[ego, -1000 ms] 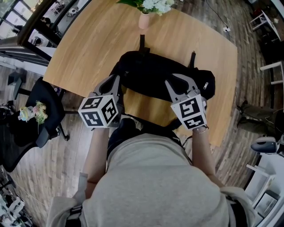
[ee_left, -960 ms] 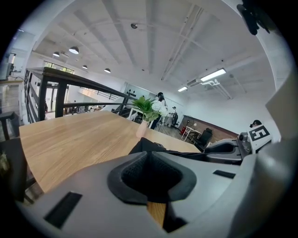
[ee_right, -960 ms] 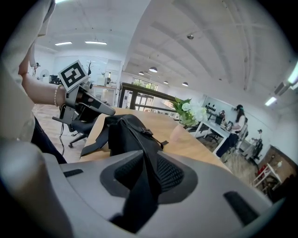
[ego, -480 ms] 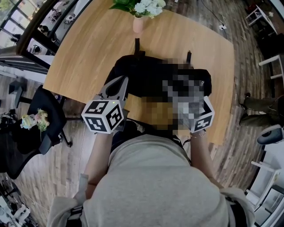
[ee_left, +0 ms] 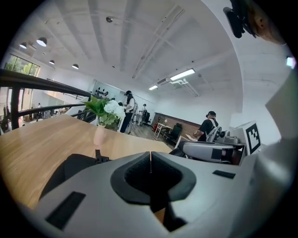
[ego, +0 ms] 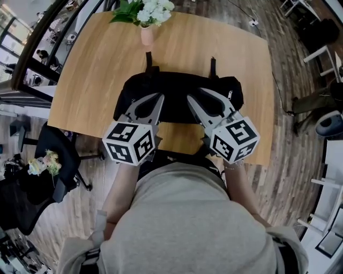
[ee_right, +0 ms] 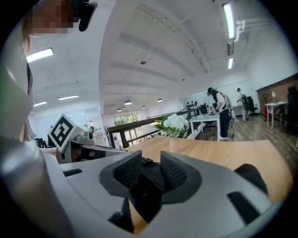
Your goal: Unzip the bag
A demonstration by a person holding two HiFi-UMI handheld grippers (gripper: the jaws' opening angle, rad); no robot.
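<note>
Both grippers have moved since the first picture. The left gripper (ego: 158,98) was at the bag's left end then. Now it points at the near side of the bag (ego: 177,85), a bit left of the middle. The right gripper (ego: 196,94) has turned in the hand, so more sides of its cube show.

From the left: a black chair (ego: 56,160) stands on the floor at 9 o'clock from the desk (ego: 91,69).

Next comes the left gripper, at 7 o'clock from the middle of the bag. Its fingers are pressed flat together, with only a thin line between them and nothing held.

The black bag lies flat in the middle of the wooden desk, at 12 o'clock from the person. It looks zipped up. Two black straps (ego: 149,60) stick out from its far side. A pink vase (ego: 146,35) with white flowers (ego: 153,8) stands at 11 o'clock from the bag, near the far edge of the desk.

Last is the right gripper, at 5 o'clock from the middle of the bag. Its fingers have just been closing a little, but there is still a gap between them. The black bag shows through the gap, and the fingers do not press on anything.
</note>
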